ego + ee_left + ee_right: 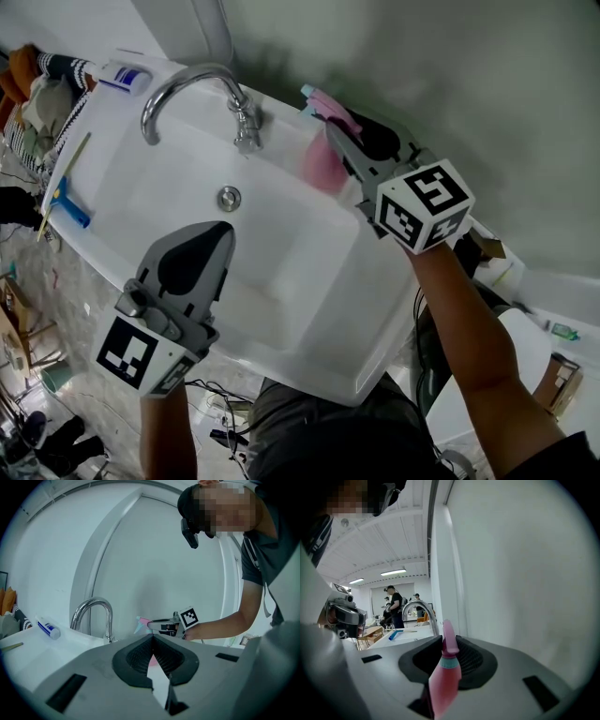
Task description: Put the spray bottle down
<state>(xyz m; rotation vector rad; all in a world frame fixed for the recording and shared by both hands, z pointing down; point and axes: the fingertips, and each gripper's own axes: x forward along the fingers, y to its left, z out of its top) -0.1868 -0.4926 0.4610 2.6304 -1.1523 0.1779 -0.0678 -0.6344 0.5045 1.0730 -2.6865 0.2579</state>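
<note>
A pink spray bottle (pixel 319 165) with a teal collar hangs over the back right corner of the white sink (pixel 309 309), close to the wall. My right gripper (pixel 330 122) is shut on the bottle near its head. In the right gripper view the bottle (pixel 443 681) stands between the dark pads (pixel 474 660), nozzle up. My left gripper (pixel 192 267) hovers over the sink's front left rim, shut with nothing in it. In the left gripper view its tips (pixel 152 641) meet, and the bottle (pixel 141 620) and right gripper (pixel 164 626) show beyond.
A chrome faucet (pixel 202 94) arches over the basin just left of the bottle, with the drain (pixel 229 198) below it. A toothpaste tube (pixel 122 77) and a blue-handled tool (pixel 67 202) lie on the left ledge. A grey wall (pixel 450 84) runs behind.
</note>
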